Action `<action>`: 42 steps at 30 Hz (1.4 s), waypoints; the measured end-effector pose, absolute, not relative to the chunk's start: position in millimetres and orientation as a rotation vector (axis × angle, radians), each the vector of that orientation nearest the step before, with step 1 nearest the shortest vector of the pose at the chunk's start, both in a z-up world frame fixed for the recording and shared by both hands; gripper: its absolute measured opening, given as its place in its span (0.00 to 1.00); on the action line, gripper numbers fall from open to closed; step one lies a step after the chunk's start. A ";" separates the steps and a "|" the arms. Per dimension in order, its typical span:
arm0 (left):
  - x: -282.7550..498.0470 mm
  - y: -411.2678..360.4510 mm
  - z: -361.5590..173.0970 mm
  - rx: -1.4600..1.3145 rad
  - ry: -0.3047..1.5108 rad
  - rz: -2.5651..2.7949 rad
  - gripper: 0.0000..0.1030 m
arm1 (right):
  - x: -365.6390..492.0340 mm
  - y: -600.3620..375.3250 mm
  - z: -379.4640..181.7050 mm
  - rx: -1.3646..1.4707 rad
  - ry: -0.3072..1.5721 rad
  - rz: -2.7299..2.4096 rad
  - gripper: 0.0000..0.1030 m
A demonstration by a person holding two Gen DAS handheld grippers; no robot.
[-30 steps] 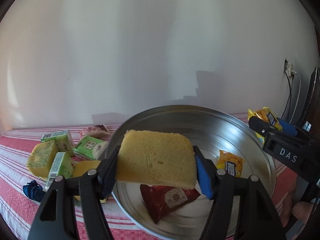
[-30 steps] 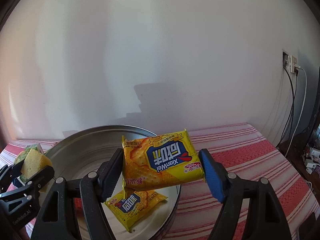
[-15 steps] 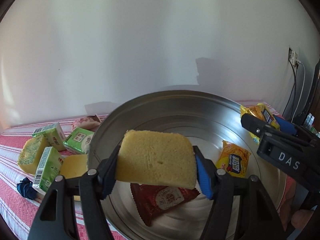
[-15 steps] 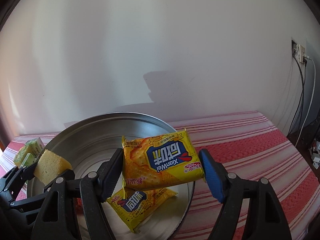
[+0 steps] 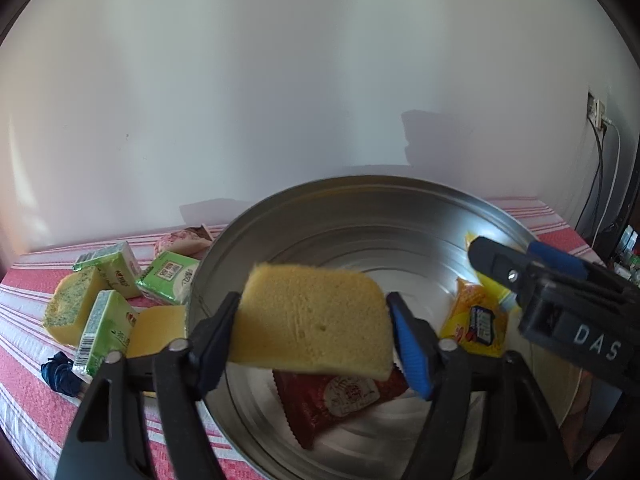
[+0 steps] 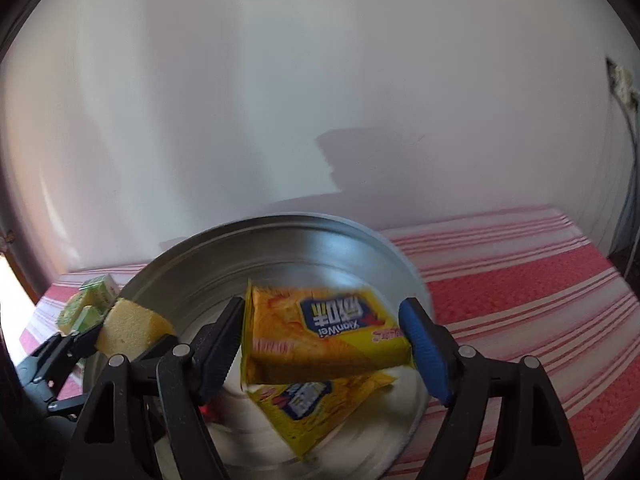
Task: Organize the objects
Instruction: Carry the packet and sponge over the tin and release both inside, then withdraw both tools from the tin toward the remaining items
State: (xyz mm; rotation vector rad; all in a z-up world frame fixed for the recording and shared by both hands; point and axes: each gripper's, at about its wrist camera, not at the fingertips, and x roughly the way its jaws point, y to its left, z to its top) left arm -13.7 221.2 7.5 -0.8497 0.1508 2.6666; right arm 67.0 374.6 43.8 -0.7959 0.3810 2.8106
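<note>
While the left claw [image 5: 313,304] hangs over the pan [image 5: 360,200], its jaws have just been easing apart, yet the sponge [image 5: 312,320] sits between them with both pads against its sides, held aloft above the pan floor. Below it a red packet [image 5: 340,396] lies flat in the pan, partly hidden by the sponge. To the right a small yellow packet [image 5: 476,320] rests on the pan floor.

From the right the right claw [image 6: 324,320] reaches in over the same pan, pinching a yellow cracker packet [image 6: 320,336] end to end. This packet is tilted and blurred, so how firmly it is pinched is hard to judge. The small yellow packet lies just under it on the pan floor.

Left of the pan, on the red-striped cloth [image 5: 24,360], three green cartons [image 5: 108,324] cluster around a green-topped sponge [image 5: 68,308]. A plain yellow sponge [image 5: 156,328] lies against the pan wall. A dark blue bundle [image 5: 60,372] lies nearest the camera, just beside one carton. A pink wrapper [image 5: 180,240] sits behind the cartons, near the wall. At the far right a socket [image 5: 596,108] with cables is on the wall.
</note>
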 end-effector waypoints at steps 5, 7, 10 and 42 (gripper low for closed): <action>-3.7 215.8 16.5 -0.761 0.156 2.711 1.00 | 73.0 375.5 49.7 -0.751 0.415 2.831 0.86; -1.7 213.8 18.3 -0.730 0.179 2.741 1.00 | 78.5 377.6 52.8 -0.704 0.420 2.815 0.86; 0.4 203.9 21.1 -0.703 0.158 2.770 1.00 | 89.6 383.5 57.9 -0.604 0.428 2.769 0.86; 6.0 98.0 6.1 -0.795 0.149 2.861 1.00 | 105.9 328.6 66.7 -0.415 0.240 2.774 0.86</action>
